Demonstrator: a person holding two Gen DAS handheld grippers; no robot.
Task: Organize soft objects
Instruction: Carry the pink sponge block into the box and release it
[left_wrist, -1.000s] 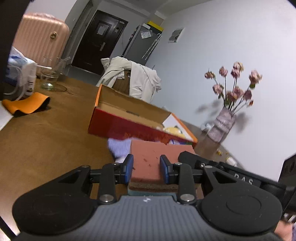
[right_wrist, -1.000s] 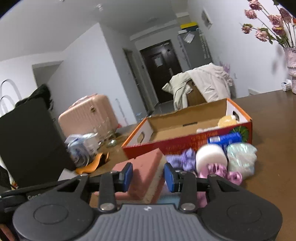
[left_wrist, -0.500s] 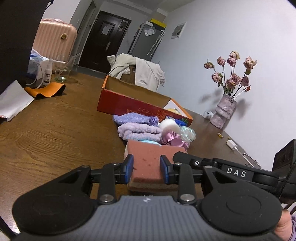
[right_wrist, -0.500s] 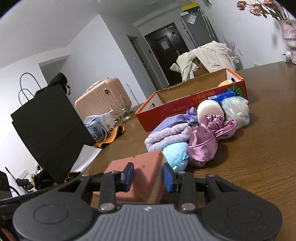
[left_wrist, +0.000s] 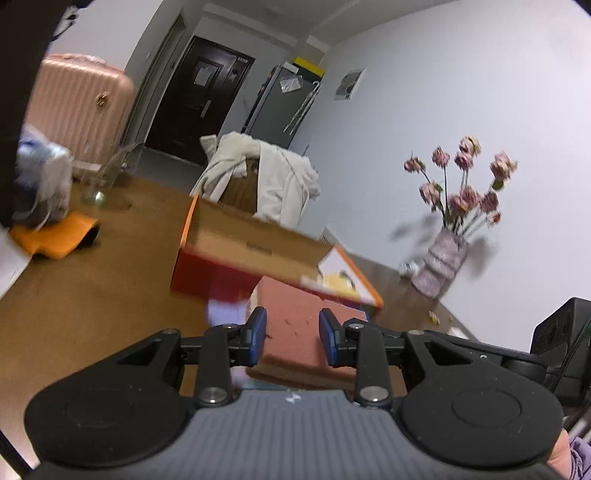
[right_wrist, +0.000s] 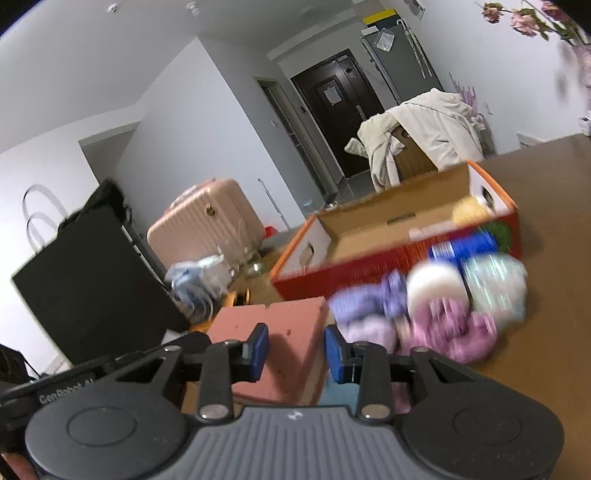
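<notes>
- Hand-held gripper states: my left hand-held gripper (left_wrist: 290, 341) is clamped across one end of the pink sponge block (left_wrist: 299, 325), a blue pad pressing each side face. My right hand-held gripper (right_wrist: 293, 349) is clamped on the same pink sponge block (right_wrist: 273, 343) from the other end. The right jaws have just been closing, with the block between them.
- Key relation: the block lies directly ahead of both hand-held grippers, bridging them, with its broad pink face up. Its long axis appears to run from one hand-held gripper to the other; blur prevents a firmer reading.
- Target direction: the open cardboard box (left_wrist: 236, 254) lies beyond the block in the left view. In the right view the cardboard box (right_wrist: 369, 236) lies ahead and to the right. Neither hand is clearly nearer; I judge that both must travel together.
- Obstruction: a pile of soft items (right_wrist: 436, 310) (purple cloths, a white round piece, a pale bundle, pink fabric) lies on the counter (right_wrist: 546, 350) just in front of the box's red wall. The block must pass above it.
- Box contents: a yellow item (right_wrist: 469, 212) lies at the far right end. The remaining floor looks bare, though the near wall hides part of it.
- Blue packaging (right_wrist: 461, 247) shows at the red wall; I cannot tell whether it is inside or outside.
</notes>
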